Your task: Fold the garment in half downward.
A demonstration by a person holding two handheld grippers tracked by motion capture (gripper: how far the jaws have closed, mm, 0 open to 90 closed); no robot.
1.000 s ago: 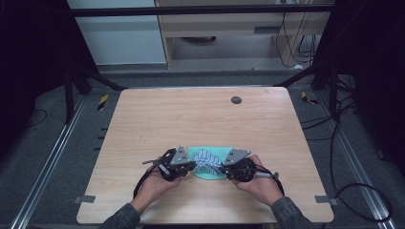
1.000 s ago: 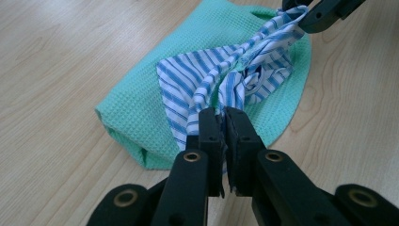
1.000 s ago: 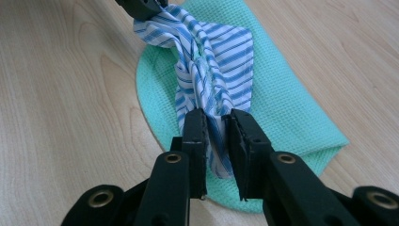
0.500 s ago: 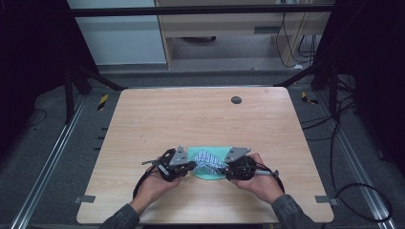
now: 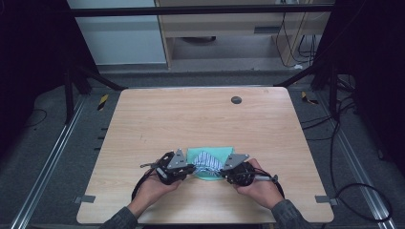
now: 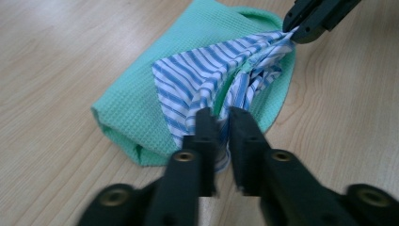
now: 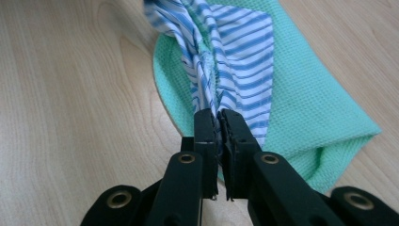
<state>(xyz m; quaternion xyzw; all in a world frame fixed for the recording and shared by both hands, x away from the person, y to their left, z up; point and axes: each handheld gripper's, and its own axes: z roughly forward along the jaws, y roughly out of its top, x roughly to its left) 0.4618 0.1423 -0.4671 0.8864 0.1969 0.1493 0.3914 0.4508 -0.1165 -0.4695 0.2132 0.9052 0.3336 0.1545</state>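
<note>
We see the left tongs (image 6: 221,117) and right tongs (image 7: 219,117) each pinching the striped cloth (image 5: 208,161), stretched along the desk's (image 5: 200,114) near edge over a green cloth (image 5: 200,153).

High view looks down; gripper views closely share the cloth (image 6: 221,80).

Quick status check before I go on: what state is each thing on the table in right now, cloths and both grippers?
Green cloth: folded over, lying flat on the table.
Striped cloth: bunched on top of the green cloth, lifted and pinched at two ends.
Left gripper: fingers closed on the striped cloth's near edge.
Right gripper: fingers closed on the striped cloth's other end.
Table: wooden, with a small dark round spot near the far edge.
</note>
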